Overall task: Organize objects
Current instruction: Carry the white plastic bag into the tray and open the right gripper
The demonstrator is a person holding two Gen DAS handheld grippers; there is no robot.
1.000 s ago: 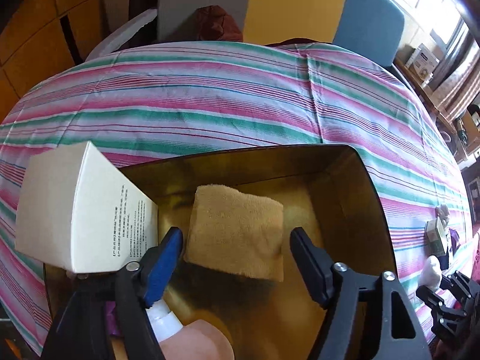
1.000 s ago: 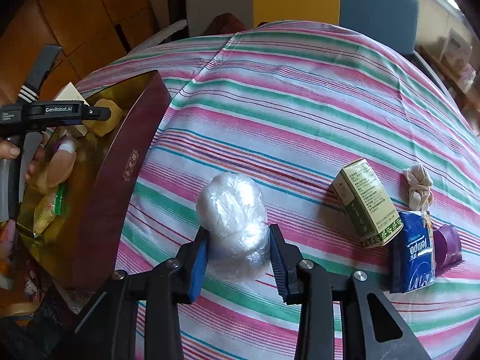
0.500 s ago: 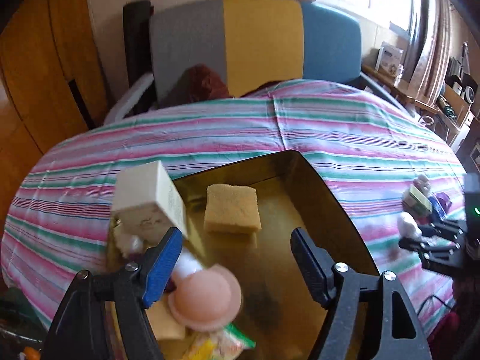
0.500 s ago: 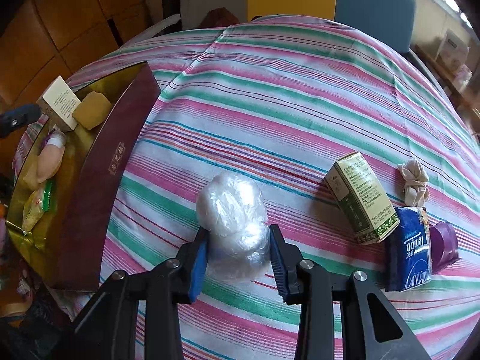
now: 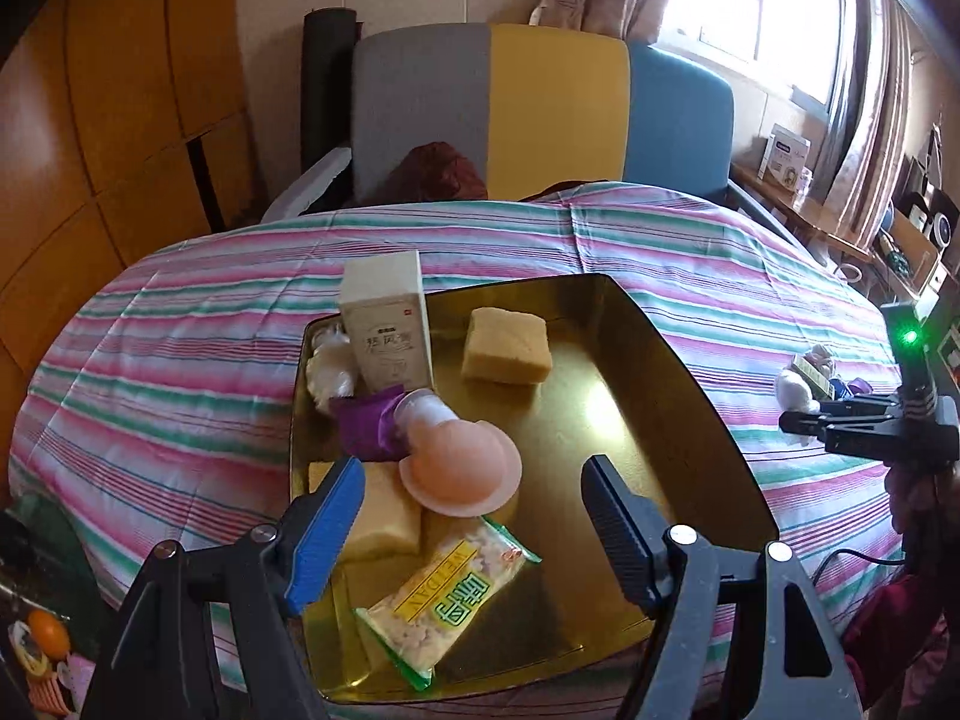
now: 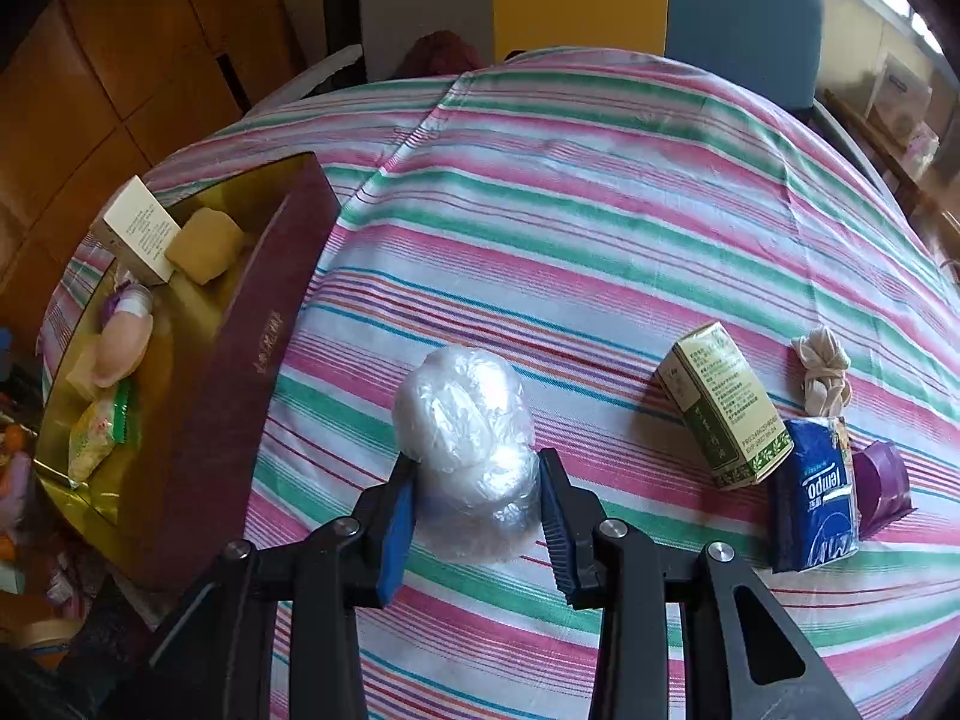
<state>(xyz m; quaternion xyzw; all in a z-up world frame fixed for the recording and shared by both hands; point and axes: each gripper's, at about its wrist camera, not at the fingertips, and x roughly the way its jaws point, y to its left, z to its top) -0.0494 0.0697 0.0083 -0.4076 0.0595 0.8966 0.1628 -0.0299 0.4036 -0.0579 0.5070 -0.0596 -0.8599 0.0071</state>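
Striped cloth (image 6: pixel 600 192) stretches bare ahead of my right gripper (image 6: pixel 477 504), which tilts down, pads pinching a crinkly plastic ball (image 6: pixel 465 450). Left of it sits the gold-lined box (image 6: pixel 252 348); right, a green carton (image 6: pixel 723 402) and tissue pack (image 6: pixel 813 492). My left gripper (image 5: pixel 474 516) hangs wide apart, empty, above the box's smooth bare floor.

Daylight from the window (image 5: pixel 774 6), glare on the tray (image 5: pixel 600 408), fisheye-curved edges.

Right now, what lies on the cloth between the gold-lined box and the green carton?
Only the plastic-wrapped ball, clamped in the right claw. Otherwise it is bare striped cloth from box to green carton, per the right wrist view.
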